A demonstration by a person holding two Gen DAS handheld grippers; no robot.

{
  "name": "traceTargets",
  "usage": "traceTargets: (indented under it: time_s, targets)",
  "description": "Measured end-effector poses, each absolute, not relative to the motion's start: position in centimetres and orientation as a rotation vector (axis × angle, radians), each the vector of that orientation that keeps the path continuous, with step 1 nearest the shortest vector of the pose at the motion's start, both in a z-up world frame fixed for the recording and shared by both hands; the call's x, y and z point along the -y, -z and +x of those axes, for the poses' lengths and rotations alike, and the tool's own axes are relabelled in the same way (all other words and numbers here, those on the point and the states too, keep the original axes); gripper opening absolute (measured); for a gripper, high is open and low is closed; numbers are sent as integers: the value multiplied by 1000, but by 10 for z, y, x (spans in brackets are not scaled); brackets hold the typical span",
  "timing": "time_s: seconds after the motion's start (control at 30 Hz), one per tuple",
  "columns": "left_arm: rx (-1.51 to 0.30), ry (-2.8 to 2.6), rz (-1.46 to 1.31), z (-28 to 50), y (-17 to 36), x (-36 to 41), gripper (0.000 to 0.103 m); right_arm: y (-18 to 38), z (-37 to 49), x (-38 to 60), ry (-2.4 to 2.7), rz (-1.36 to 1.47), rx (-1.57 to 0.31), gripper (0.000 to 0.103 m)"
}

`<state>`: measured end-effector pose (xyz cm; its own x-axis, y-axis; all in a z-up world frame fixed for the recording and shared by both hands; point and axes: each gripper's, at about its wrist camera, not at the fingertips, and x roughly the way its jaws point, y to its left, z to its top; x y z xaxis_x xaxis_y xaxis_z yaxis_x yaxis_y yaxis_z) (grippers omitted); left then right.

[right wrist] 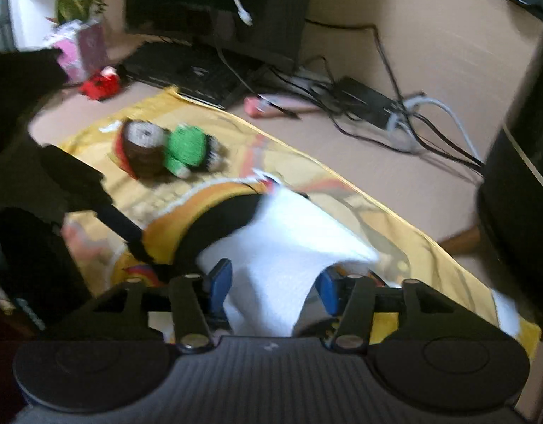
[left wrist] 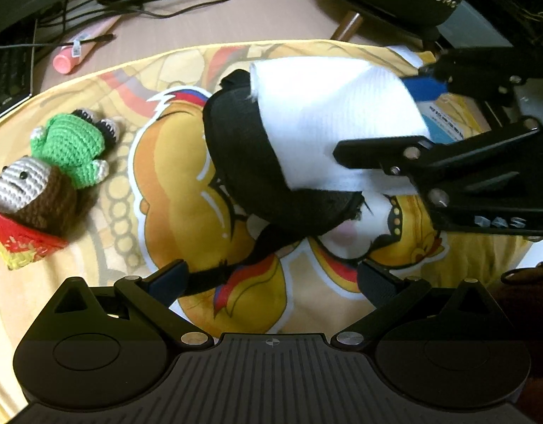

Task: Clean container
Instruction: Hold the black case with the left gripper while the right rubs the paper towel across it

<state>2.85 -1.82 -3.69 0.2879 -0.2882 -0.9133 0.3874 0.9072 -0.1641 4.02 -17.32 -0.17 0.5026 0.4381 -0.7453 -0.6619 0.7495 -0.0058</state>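
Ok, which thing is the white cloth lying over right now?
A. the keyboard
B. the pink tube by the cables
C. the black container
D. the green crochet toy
C: the white cloth, pinched in the right gripper, drapes over the black container, while the green crochet toy lies apart from it on the yellow mat.

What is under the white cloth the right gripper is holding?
The white cloth in the right gripper drapes over a black container on the yellow printed mat. The container's covered part is hidden.
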Motion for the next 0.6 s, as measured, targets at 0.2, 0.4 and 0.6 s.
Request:
traceTargets:
  time_s: [0.2,0.4,0.6]
  targets:
    - [-1203,445,85,27,37,12,103,10,54,149,-666,-493,-719,66]
    - [-1219,407,34,31,42,2,103,27,99,159,-677,-477,-808,75]
    - [-1227,407,27,37,43,1,103,39,131,167,-650,-369,-861,75]
